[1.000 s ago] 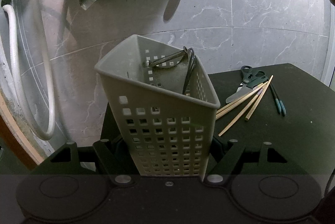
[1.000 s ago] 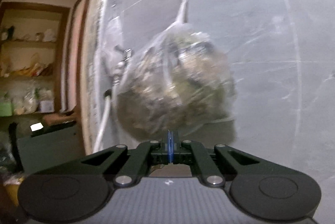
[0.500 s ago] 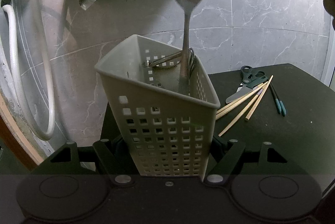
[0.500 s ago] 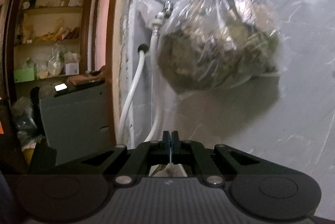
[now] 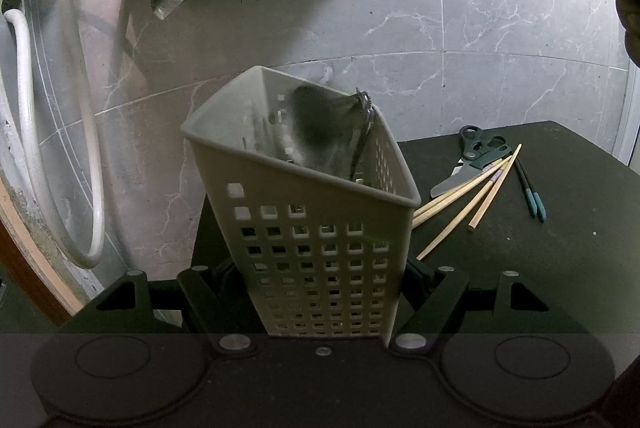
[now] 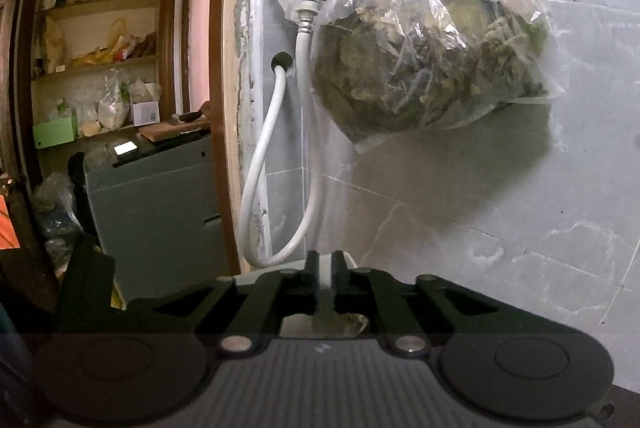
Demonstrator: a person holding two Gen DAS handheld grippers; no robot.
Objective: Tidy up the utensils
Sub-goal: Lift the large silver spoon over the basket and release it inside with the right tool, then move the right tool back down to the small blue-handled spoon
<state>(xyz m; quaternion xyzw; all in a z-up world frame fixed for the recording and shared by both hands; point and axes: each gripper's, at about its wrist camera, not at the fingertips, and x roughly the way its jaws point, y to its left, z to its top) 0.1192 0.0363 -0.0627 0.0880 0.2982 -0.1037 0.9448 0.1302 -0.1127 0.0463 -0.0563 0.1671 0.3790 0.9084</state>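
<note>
Basket (image 5: 320, 236) | left jaws clamp it | right jaws opening, nothing between

Your left tool (image 5: 320, 284) was matte black, with silver screws and triangular cutouts; your right tool (image 6: 326, 284) matched it, with a ribbed grey housing.
</note>
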